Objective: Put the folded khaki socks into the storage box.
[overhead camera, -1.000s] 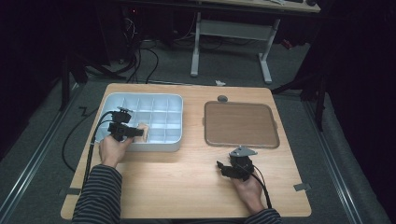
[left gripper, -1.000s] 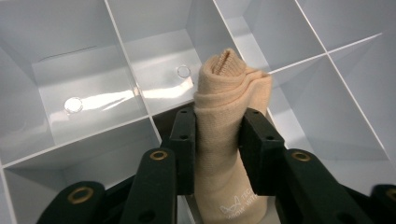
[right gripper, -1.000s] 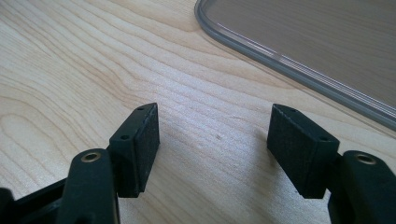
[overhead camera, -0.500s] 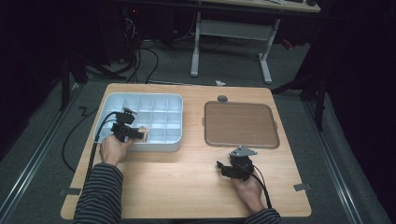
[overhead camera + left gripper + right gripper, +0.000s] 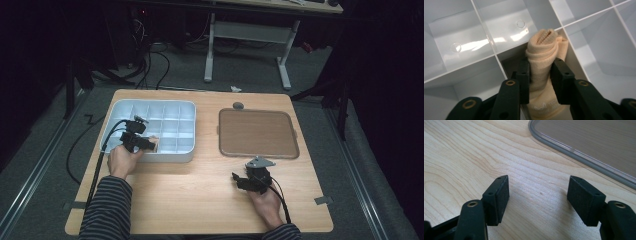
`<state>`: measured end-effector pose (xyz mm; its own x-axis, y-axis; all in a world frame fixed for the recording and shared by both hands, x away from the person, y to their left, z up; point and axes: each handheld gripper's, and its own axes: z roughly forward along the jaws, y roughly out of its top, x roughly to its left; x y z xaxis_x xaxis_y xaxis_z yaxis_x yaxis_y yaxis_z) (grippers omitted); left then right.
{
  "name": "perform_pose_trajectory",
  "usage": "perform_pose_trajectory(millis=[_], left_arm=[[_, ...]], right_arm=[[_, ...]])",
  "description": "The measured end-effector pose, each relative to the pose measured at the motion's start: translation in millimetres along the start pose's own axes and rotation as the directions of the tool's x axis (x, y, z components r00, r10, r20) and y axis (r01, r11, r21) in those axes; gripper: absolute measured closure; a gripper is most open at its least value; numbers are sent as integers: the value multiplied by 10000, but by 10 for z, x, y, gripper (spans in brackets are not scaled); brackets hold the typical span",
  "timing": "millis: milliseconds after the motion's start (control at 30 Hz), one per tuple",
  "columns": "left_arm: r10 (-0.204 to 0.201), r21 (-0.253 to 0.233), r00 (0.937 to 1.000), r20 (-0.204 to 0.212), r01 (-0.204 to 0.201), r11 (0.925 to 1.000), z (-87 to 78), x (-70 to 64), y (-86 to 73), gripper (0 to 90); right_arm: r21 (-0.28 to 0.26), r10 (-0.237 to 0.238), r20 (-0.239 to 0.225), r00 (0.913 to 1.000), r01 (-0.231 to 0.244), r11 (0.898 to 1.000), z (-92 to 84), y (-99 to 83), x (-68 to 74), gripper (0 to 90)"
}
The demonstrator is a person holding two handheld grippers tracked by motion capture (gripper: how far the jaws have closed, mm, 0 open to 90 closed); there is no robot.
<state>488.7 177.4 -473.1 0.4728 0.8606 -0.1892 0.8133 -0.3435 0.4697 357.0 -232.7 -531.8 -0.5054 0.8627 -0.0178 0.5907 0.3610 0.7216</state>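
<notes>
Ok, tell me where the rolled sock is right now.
The rolled sock sits in a front-row compartment of the white divided tray at the table's left, between the left gripper pads.

Lab: cables (image 5: 150, 65), bare desk frame (image 5: 247, 37)

A rolled sock (image 5: 544, 62) of pale peach knit stands on end inside one compartment of a white divided tray (image 5: 120, 107), its ribbed cuff at the top, folded over in soft layers. Faint white lettering shows near its lower end. It leans into a corner where two divider walls meet. The compartment is in the tray's front row, toward the middle of that row. The tray sits at the left side of the tabletop (image 5: 200, 195), close to its far left corner.
</notes>
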Motion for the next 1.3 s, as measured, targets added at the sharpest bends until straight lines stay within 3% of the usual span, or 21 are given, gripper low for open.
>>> perform_pose_trajectory(millis=[133,433,567,967,1133,1300], left_arm=[[-104,-534,9999,-3,104,9985,-61,3,-10,675],[-374,-1112,9993,19,374,9931,-93,-11,8,637],[-427,-1249,9991,-39,419,9913,-101,-15,17,690],[-121,51,9995,-298,123,9999,29,-38,52,757],[-432,292,9991,12,431,9986,58,3,73,759],[-960,476,9946,399,941,9944,75,69,89,745]], right_arm=[[-2,-1,0,10000,1,10000,0,0,0,342],[0,-2,0,10000,2,10000,0,0,0,342],[-11,1,-6,10000,-1,10000,1,0,0,342],[2,1,-1,10000,-1,10000,0,0,1,342],[-1,0,-9,10000,0,10000,1,0,1,340],[-10,-2,-19,10000,2,10000,1,0,2,340]])
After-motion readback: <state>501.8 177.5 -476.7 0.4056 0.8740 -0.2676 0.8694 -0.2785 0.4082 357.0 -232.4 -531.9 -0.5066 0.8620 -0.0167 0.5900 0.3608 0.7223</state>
